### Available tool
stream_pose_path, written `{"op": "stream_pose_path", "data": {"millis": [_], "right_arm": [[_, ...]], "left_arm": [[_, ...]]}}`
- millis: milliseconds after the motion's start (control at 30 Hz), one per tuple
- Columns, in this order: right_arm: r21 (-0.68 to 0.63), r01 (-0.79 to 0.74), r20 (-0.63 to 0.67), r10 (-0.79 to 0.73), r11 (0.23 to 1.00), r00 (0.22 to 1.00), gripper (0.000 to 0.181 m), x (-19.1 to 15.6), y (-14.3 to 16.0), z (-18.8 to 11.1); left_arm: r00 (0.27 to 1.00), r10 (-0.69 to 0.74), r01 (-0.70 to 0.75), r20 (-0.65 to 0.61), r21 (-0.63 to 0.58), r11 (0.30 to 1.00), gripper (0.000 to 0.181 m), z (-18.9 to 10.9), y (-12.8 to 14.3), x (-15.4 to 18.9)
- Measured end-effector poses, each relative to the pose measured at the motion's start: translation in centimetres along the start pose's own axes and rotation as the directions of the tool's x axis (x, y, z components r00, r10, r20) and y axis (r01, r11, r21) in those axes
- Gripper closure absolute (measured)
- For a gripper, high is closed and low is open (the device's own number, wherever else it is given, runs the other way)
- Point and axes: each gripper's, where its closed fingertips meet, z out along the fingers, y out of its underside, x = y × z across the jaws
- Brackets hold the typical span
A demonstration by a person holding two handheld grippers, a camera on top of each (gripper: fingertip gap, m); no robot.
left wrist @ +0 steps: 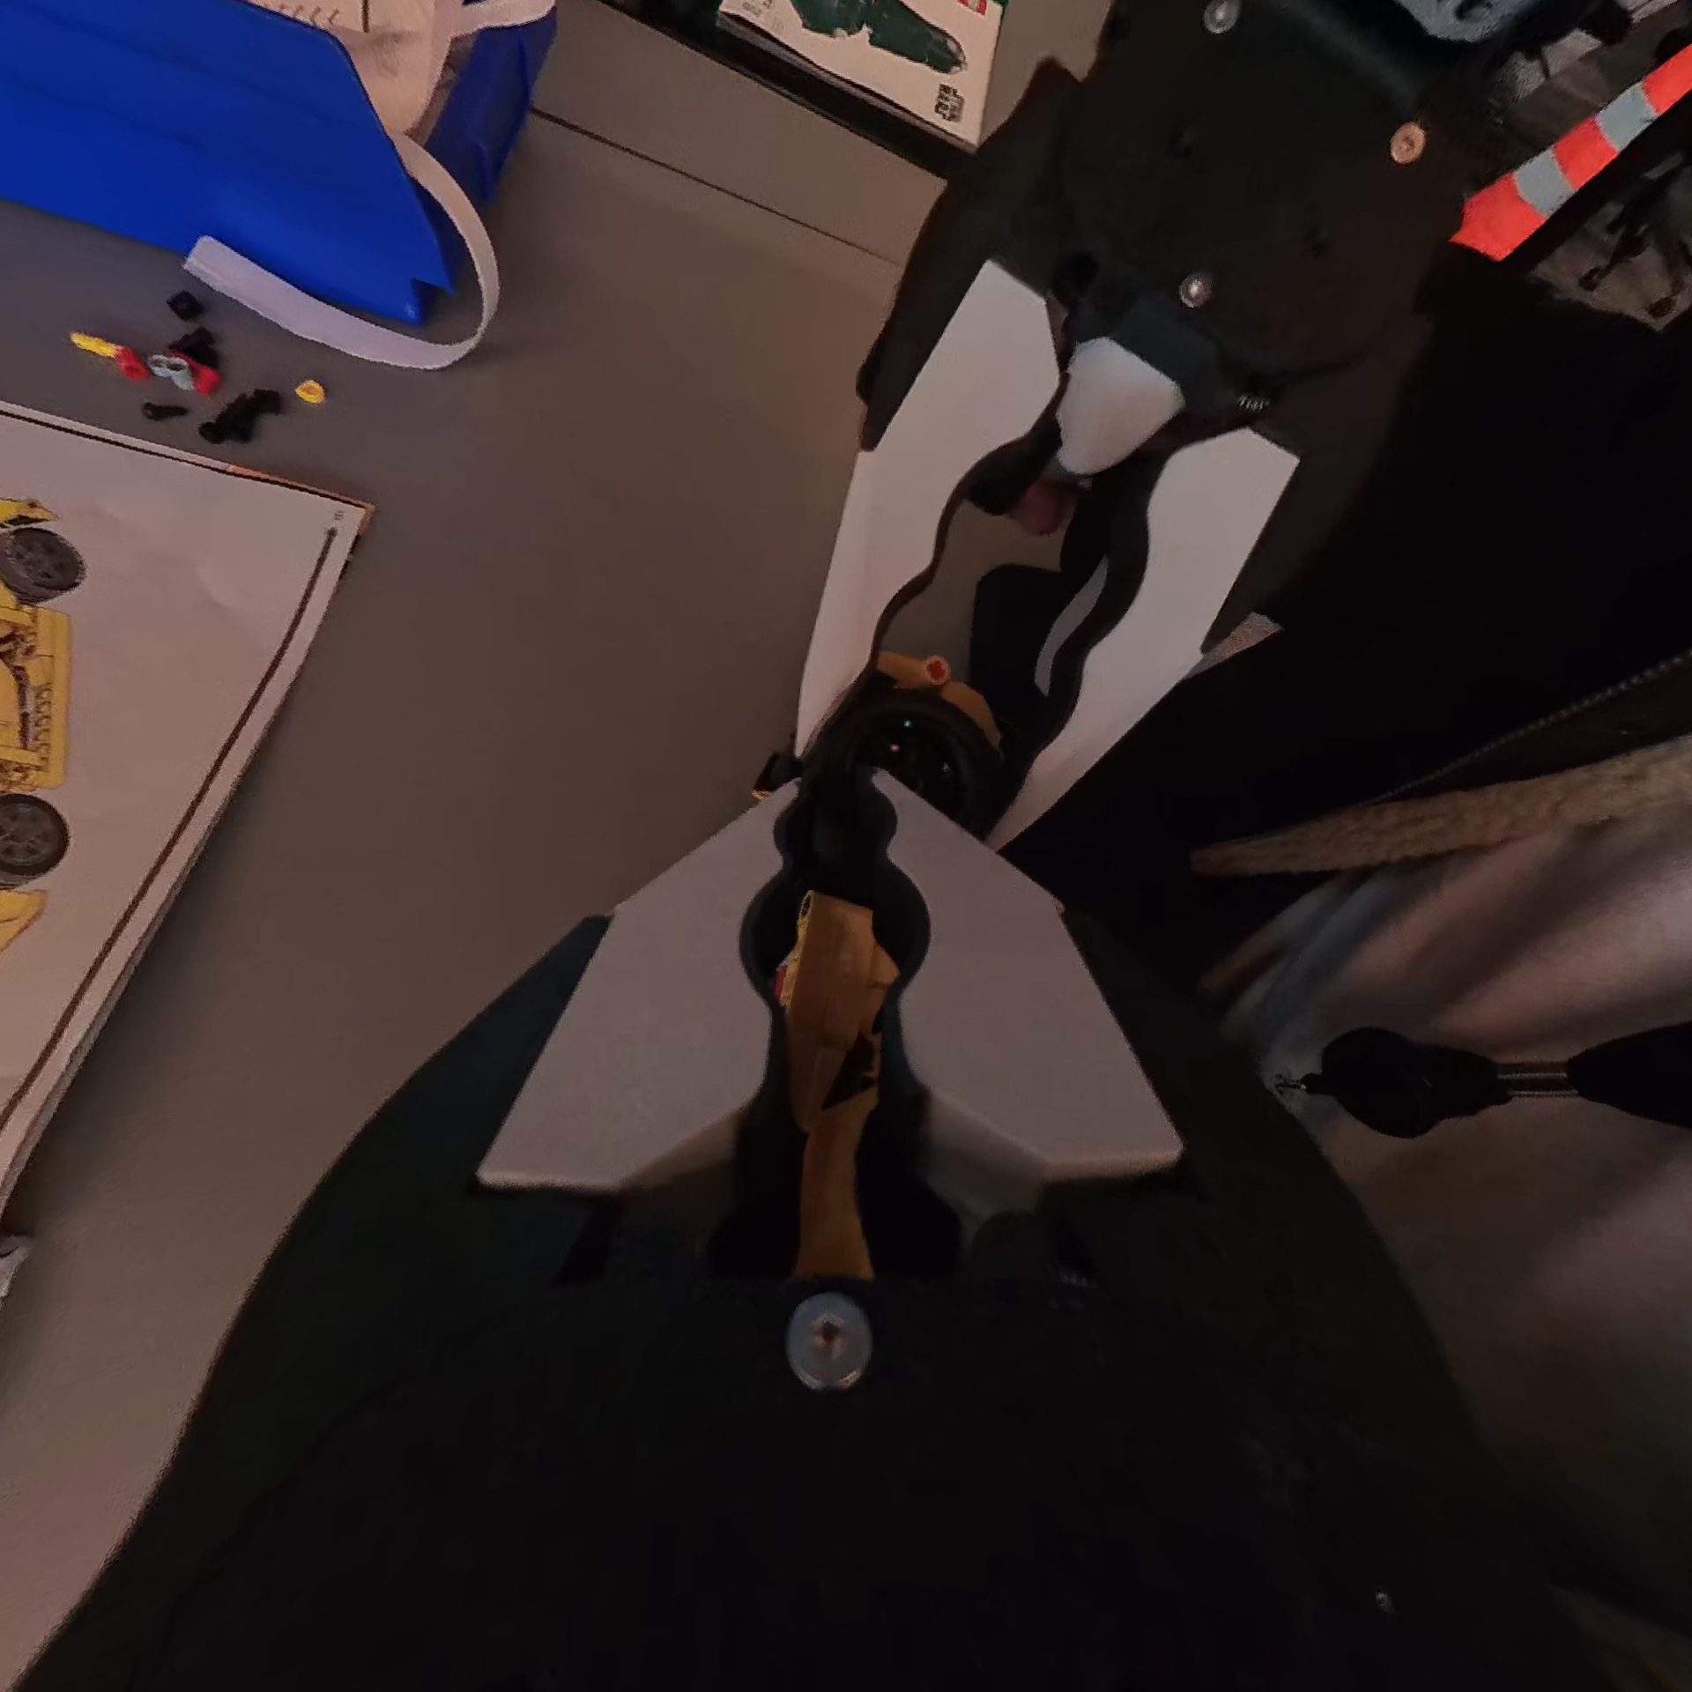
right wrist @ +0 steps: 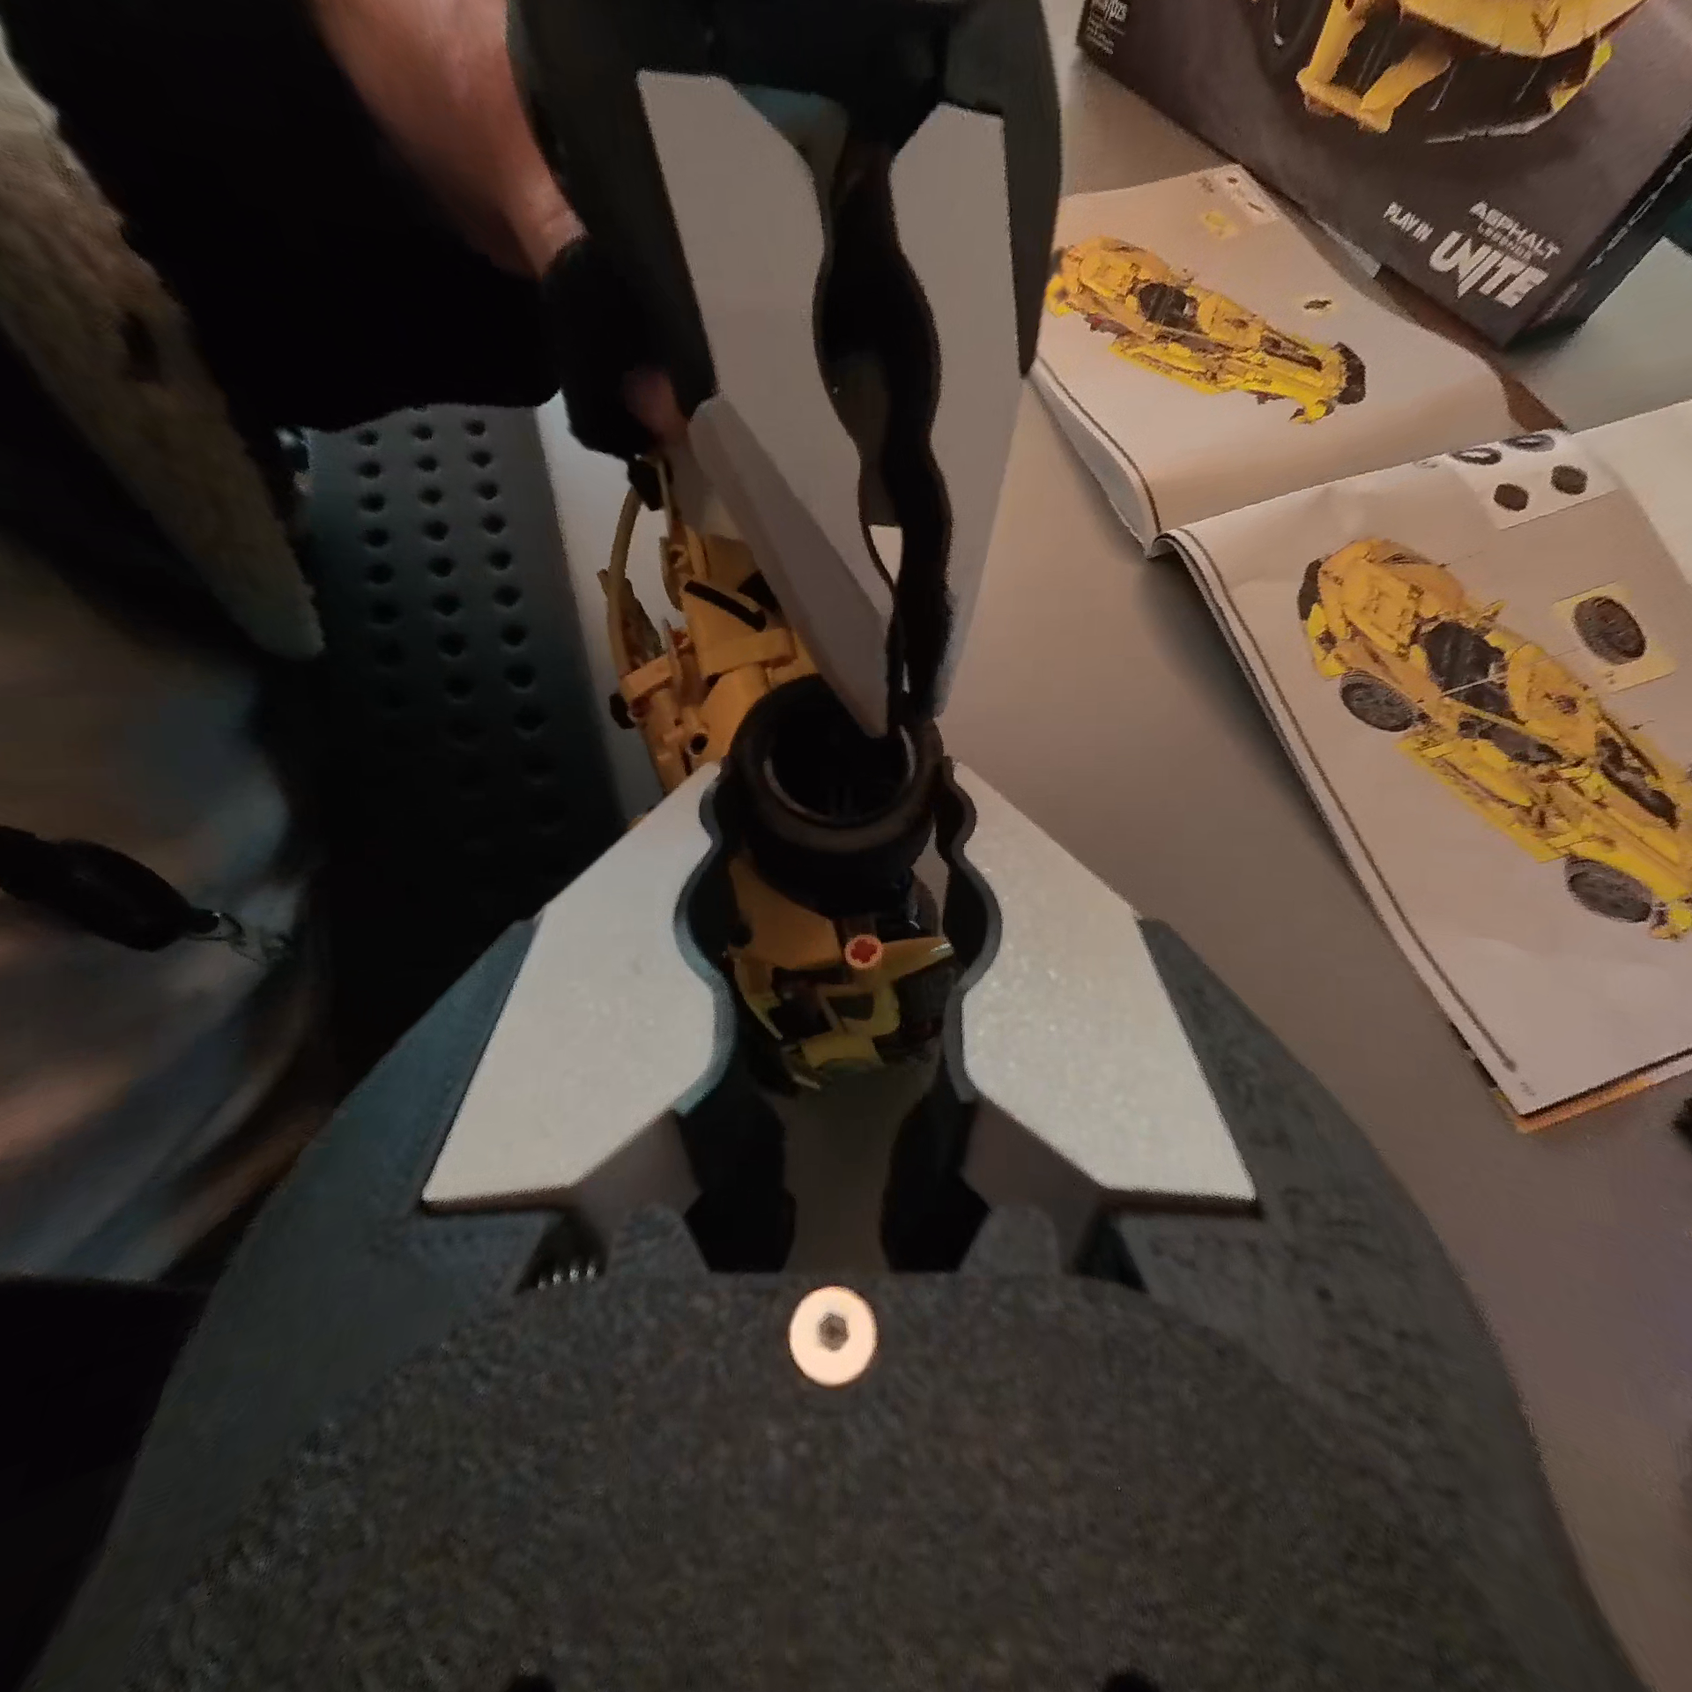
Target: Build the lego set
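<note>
A blue bag (left wrist: 229, 156) and loose small pieces (left wrist: 183, 366) lie far left on the grey desk (left wrist: 595, 458); the left gripper (left wrist: 838, 824) has its jaws clamped on the yellow lego car (left wrist: 838, 1035); the right gripper (right wrist: 829, 815) grips the car's black wheel (right wrist: 829, 778); an open instruction booklet (right wrist: 1373, 641) lies right.

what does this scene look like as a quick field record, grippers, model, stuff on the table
left gripper: shut on the yellow brick-built car model
right gripper: closed around the same car model, by its black rubber wheel
model position: held between both grippers, above the grey table
open instruction booklet: flat on the table, pages picture a yellow car
dark cardboard set box: behind the booklet
small loose red, black and yellow pieces: beside a blue bag
hand: holds the left gripper
</note>
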Motion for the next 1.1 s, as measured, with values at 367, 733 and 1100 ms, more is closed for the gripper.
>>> {"op": "stream_pose_path", "data": {"millis": [367,733,1100], "right_arm": [[0.014,-0.139,0.031,0.139,0.990,0.990,0.139,0.0,-0.7,-0.6],[0.085,-0.207,0.105,0.197,0.975,0.975,0.140,-0.4,-0.3,-0.5],[0.037,-0.235,0.078,0.232,0.971,0.970,0.159,0.6,-0.3,-1.6]], "left_arm": [[1.000,0.015,-0.015,0.003,0.008,1.000,0.172,0.0,-0.1,0.0],[1.000,0.022,-0.022,-0.005,0.008,1.000,0.172,0.0,0.0,0.2],[0.999,0.030,-0.030,-0.016,0.013,0.999,0.172,0.0,-0.1,0.4]]}}
